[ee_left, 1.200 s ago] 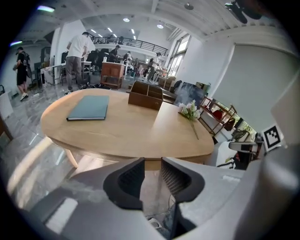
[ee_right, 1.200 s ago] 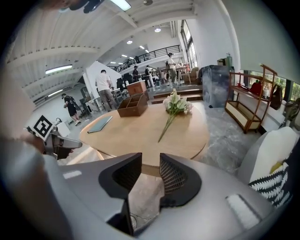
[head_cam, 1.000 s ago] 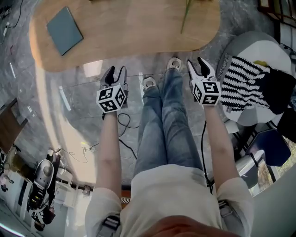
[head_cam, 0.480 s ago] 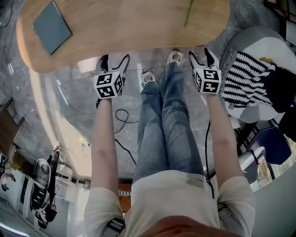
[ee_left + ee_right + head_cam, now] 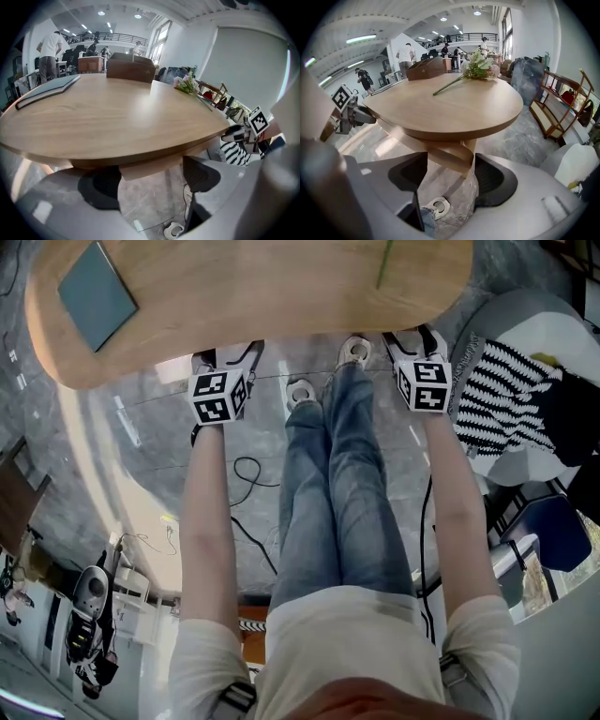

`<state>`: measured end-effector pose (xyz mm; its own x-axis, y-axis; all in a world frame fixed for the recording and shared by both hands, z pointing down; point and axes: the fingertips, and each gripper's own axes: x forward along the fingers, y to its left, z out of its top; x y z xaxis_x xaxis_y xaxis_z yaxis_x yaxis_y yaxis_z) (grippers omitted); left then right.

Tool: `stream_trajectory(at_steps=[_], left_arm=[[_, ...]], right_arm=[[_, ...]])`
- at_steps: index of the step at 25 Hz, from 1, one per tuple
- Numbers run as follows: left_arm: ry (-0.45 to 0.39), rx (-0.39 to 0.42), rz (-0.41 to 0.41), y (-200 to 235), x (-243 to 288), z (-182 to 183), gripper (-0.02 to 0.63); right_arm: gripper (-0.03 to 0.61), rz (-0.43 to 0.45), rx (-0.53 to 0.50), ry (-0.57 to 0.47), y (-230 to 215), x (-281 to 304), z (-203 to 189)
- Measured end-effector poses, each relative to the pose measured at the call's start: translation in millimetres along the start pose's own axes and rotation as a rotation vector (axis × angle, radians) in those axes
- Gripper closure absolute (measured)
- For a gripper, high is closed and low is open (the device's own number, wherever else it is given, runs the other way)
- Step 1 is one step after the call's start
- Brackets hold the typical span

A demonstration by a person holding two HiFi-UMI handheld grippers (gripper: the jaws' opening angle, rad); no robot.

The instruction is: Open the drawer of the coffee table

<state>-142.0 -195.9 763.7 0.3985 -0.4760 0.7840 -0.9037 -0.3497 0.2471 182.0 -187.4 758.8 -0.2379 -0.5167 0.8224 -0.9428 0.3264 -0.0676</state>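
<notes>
The oval wooden coffee table [image 5: 244, 296] fills the top of the head view. My left gripper [image 5: 228, 354] is at its near edge, left of the person's legs. My right gripper [image 5: 412, 334] is at the same edge on the right. Both are open, their jaws have just been opening, and nothing is pressed between the pads. In the left gripper view the gripper [image 5: 150, 183] faces a wooden piece [image 5: 150, 165] under the tabletop. In the right gripper view the gripper [image 5: 450, 178] frames a curved wooden part [image 5: 450, 157] below the top. No drawer handle shows.
A grey-blue book [image 5: 97, 294] lies on the table's left and a flower stem [image 5: 384, 263] on its right. A white seat with a black-and-white striped cushion [image 5: 506, 399] stands right. The person's shoes [image 5: 300, 395] and a cable [image 5: 246, 474] are on the marble floor.
Both grippers have moved forward and down to the table's near edge, and their jaws have spread from partly closed to wide open.
</notes>
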Motion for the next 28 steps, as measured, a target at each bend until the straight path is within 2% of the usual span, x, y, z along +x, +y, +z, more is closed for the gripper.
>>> stream_trajectory(at_steps=[17,28], left_arm=[[0.027,-0.012,0.015,-5,-1,-3,0.202],[0.068,-0.008,0.010,-14,-17,-28,0.202]], right_arm=[[0.276,-0.028,0.036,0.036,1,-4,-4],[0.279,-0.044,0.066,0.070,15,-22,-33]])
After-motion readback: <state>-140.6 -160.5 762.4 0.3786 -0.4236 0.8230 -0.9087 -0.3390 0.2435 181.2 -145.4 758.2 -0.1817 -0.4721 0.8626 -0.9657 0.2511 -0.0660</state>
